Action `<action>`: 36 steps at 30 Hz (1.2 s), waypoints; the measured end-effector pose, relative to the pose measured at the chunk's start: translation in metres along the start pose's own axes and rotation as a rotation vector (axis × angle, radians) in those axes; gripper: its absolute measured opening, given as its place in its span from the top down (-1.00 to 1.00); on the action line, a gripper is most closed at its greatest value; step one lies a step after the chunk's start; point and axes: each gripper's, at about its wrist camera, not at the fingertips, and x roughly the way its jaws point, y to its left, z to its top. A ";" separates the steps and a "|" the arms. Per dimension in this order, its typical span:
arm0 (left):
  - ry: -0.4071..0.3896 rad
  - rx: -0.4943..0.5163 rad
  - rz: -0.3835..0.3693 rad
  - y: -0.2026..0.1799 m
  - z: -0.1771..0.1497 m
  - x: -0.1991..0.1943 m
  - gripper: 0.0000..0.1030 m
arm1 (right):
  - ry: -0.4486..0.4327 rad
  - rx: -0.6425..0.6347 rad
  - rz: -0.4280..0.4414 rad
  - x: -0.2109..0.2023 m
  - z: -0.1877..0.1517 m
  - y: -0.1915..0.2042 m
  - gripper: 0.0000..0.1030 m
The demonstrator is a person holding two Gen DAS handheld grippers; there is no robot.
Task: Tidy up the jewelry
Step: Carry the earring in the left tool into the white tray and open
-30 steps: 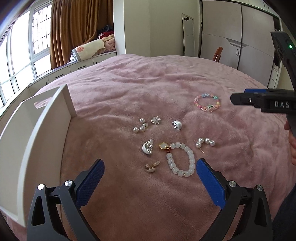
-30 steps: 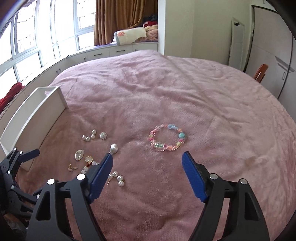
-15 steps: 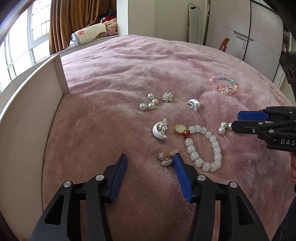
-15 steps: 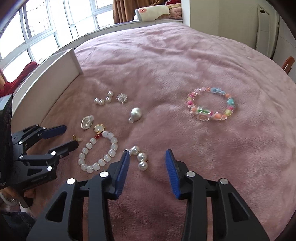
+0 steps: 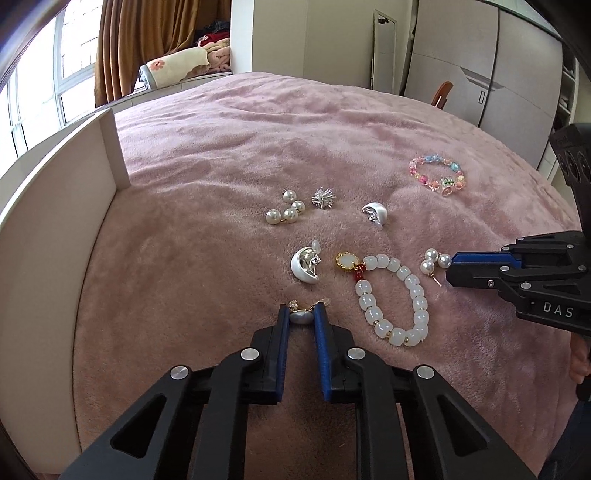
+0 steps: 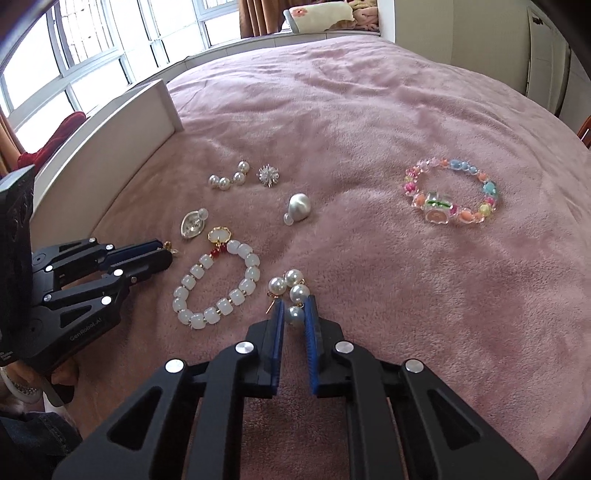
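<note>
Two wrist fisheyes, close, angled down, sharing jewelry-strewn blanket [image 5: 221, 155]

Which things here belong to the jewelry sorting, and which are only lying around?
Part of the job:
- small gold earring between the left gripper fingers
- pearl cluster earring in the right gripper
- white bead bracelet
- colorful bracelet
- white tray

Just lying about:
- folded blanket
- curtain

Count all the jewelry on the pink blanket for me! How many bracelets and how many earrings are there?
Bracelets: 2, the white bead bracelet and the colourful bead bracelet.
Pearl cluster earrings: 2.
Curved white-and-silver earrings: 2.
Small gold-and-pearl earring: 1.
Spiky silver piece: 1.
Total: 8.
</note>
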 end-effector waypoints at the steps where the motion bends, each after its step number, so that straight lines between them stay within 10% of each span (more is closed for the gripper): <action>1: -0.002 -0.005 -0.006 0.001 0.000 -0.001 0.64 | -0.008 0.002 0.002 -0.002 0.001 0.000 0.77; 21: -0.094 -0.012 -0.056 -0.003 0.035 -0.074 0.64 | -0.176 0.018 0.066 -0.071 0.030 0.018 0.77; 36: -0.180 -0.154 0.093 0.104 0.063 -0.160 0.63 | -0.283 -0.133 0.159 -0.095 0.133 0.115 0.77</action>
